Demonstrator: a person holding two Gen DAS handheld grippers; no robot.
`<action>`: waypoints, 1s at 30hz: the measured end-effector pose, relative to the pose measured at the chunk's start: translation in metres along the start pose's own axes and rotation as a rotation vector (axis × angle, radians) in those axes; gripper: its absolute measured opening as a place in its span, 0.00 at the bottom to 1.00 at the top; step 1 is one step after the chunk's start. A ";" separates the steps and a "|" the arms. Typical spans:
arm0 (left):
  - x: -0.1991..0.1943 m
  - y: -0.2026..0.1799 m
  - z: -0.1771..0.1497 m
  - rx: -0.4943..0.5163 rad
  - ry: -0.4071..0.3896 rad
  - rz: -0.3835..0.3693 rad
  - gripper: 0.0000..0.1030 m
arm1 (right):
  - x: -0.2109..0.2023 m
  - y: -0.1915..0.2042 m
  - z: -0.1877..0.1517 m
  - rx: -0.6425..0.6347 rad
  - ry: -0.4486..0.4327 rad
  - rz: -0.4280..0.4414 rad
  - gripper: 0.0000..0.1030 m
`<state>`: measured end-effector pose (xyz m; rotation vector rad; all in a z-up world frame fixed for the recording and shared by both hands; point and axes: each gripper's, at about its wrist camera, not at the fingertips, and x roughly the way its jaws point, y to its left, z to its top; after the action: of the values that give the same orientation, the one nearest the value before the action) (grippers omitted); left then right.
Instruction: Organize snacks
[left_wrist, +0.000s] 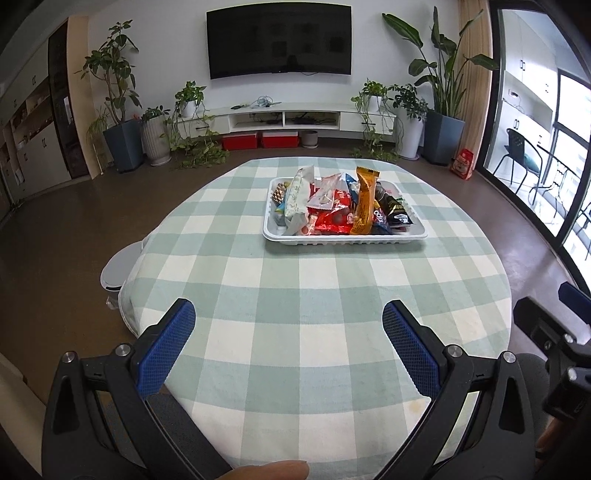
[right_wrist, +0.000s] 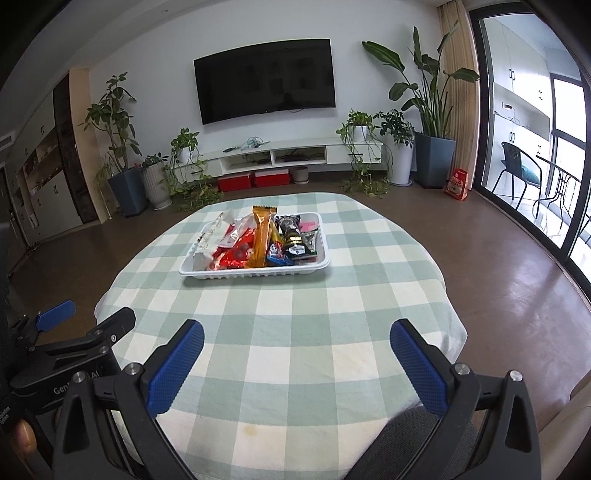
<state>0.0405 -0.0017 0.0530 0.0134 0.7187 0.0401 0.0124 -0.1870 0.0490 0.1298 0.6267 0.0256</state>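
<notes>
Nearest, the left tool (left_wrist: 288, 321) and right tool (right_wrist: 296, 339) both gape wide and hold nothing above the near edge of the checked table (left_wrist: 295, 295). Farther on, the white tray (right_wrist: 258, 272) sits mid-table, heaped with snacks (left_wrist: 332, 206), an orange packet (right_wrist: 260, 236) upright among them.

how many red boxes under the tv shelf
2: one red box left, the other red box right beside it, both on the floor under the white tv shelf.
</notes>
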 end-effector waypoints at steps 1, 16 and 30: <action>0.001 0.001 0.000 -0.002 0.003 0.000 1.00 | 0.001 0.001 -0.001 0.000 0.006 0.002 1.00; 0.006 0.002 -0.002 -0.006 0.014 -0.005 1.00 | 0.015 0.008 -0.012 -0.014 0.070 -0.001 1.00; 0.012 0.000 -0.008 -0.008 0.023 -0.010 1.00 | 0.021 0.010 -0.015 -0.016 0.086 0.002 1.00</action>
<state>0.0437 -0.0016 0.0391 0.0015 0.7414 0.0334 0.0210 -0.1739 0.0255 0.1147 0.7121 0.0383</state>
